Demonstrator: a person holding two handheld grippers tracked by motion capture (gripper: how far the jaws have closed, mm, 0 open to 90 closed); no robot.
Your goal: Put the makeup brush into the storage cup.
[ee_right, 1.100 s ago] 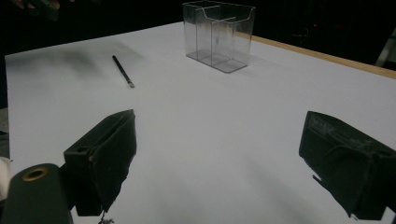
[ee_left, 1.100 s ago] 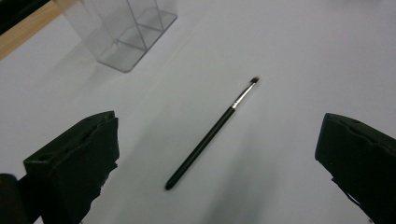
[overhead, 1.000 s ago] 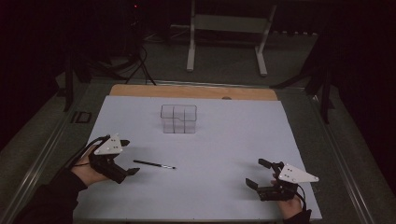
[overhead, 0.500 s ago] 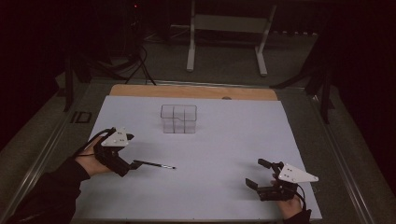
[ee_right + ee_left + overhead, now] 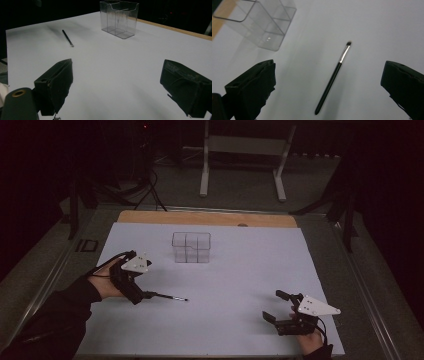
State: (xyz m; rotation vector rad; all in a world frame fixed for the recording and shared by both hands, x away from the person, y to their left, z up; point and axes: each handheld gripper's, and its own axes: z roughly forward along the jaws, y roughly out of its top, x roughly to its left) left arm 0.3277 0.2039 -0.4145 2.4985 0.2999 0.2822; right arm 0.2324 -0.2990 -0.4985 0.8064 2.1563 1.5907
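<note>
A thin black makeup brush (image 5: pixel 167 296) with a silver ferrule lies flat on the white sheet (image 5: pixel 240 270), left of centre. My left gripper (image 5: pixel 139 292) hovers at the brush's handle end. In the left gripper view it stands open (image 5: pixel 329 66), and the brush (image 5: pixel 333 77) lies on the sheet between the two jaws, untouched. A clear plastic organizer (image 5: pixel 191 247) with several compartments stands upright toward the back. My right gripper (image 5: pixel 271 305) rests open near the front right edge. From there, the brush (image 5: pixel 67 38) and the organizer (image 5: pixel 118 18) show far off.
A wooden strip (image 5: pixel 210 218) borders the sheet's far edge. Behind the table stands a metal frame (image 5: pixel 242 160) on a dark floor. A small dark rectangular item (image 5: pixel 88 245) lies on the left rail. Open sheet stretches between the two grippers.
My left gripper has moved right and slightly forward, from beside the brush to over its handle end. The right gripper, the brush and the organizer have stayed put.
</note>
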